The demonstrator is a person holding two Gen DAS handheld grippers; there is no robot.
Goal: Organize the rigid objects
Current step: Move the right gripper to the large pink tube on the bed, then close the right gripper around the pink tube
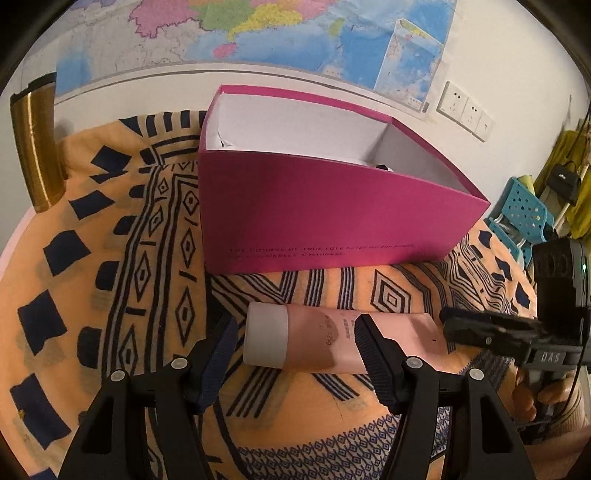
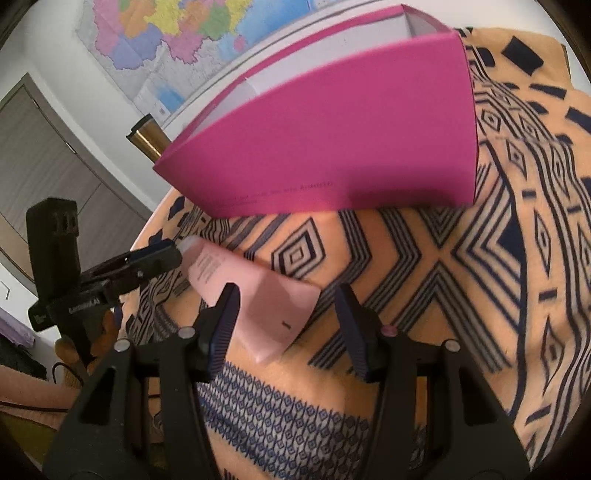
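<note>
On the orange cloth with dark blue geometric patterns (image 1: pixel 332 398) lies a pale pink plastic squeeze tube with a white cap (image 1: pixel 343 343), flat on its side. From my left camera its long axis runs nearly straight across, cap end toward the left, flat crimped end toward the right. From my right camera the same tube slants, cap end up and left, crimped end down and toward me.

My left gripper (image 1: pixel 295 343) has its jaws apart around the tube's cap half. One ribbed pad sits just beside the cap; the other crosses in front of the tube's middle. I cannot tell whether either pad touches it. My right gripper (image 2: pixel 288 325) also stands released, jaws apart at the crimped end, with one pad overlapping the tube and the other over bare cloth.

Just behind the tube stands a tall magenta cardboard box with a white inside (image 1: pixel 332 206), open at the top, small dark lettering low on its near face. A gold metal cylinder with a dark top (image 1: pixel 37 147) stands at the cloth's far left edge.

Behind everything, a coloured wall map (image 1: pixel 295 29) hangs on a white wall, with white wall sockets (image 1: pixel 465 110) to its right. A blue perforated plastic stool (image 1: pixel 524 210) sits off to the right. A grey door (image 2: pixel 37 158) shows in the right camera.
</note>
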